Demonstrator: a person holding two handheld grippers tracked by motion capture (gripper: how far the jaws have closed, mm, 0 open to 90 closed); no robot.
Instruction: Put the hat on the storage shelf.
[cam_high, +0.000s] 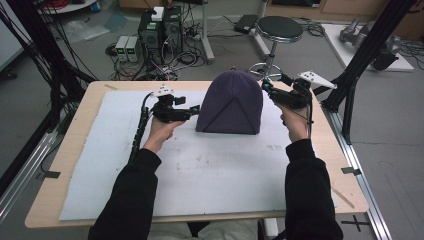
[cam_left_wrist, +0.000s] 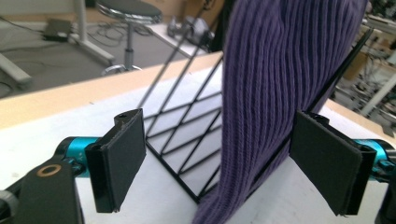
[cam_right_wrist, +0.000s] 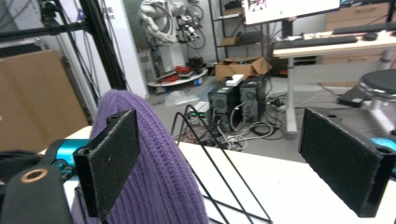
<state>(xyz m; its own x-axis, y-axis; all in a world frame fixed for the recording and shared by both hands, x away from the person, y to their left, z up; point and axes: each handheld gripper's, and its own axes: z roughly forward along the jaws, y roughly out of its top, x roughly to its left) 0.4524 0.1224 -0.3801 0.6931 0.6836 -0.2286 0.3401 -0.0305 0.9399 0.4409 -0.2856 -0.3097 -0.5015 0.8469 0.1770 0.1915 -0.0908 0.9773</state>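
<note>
Purple knit hat (cam_high: 230, 102) sits pulled over a black wire stand (cam_left_wrist: 184, 135), upright, at about 12 o'clock on the white mat (cam_high: 200, 175) that covers the wooden table (cam_high: 75, 135). High view: hat stands between the two grippers. Left gripper (cam_high: 196, 109) at 9 o'clock of the hat, low near the brim, tips just beside the knit. Right gripper (cam_high: 264, 86) at about 2 o'clock of the hat, higher up, near the crown's shoulder. Left gripper view (cam_left_wrist: 219, 161): jaws stand wide apart, nothing clamped; the hat's ribbed edge hangs in the gap nearer the 3 o'clock pad, and the pads do not press on it; wire grid of the stand visible behind, toward 11 o'clock. Right gripper view (cam_right_wrist: 243, 163): jaws likewise wide open, holding nothing; hat rises behind the 9 o'clock pad, thin wire legs of the stand run down across the mat between the pads. Floor beyond the table: round black stool (cam_high: 279, 29) at 1 o'clock, computer towers (cam_high: 161, 29) with tangled cables at 11 o'clock. Person's dark sleeves (cam_high: 130, 200) enter from 6 o'clock.
</note>
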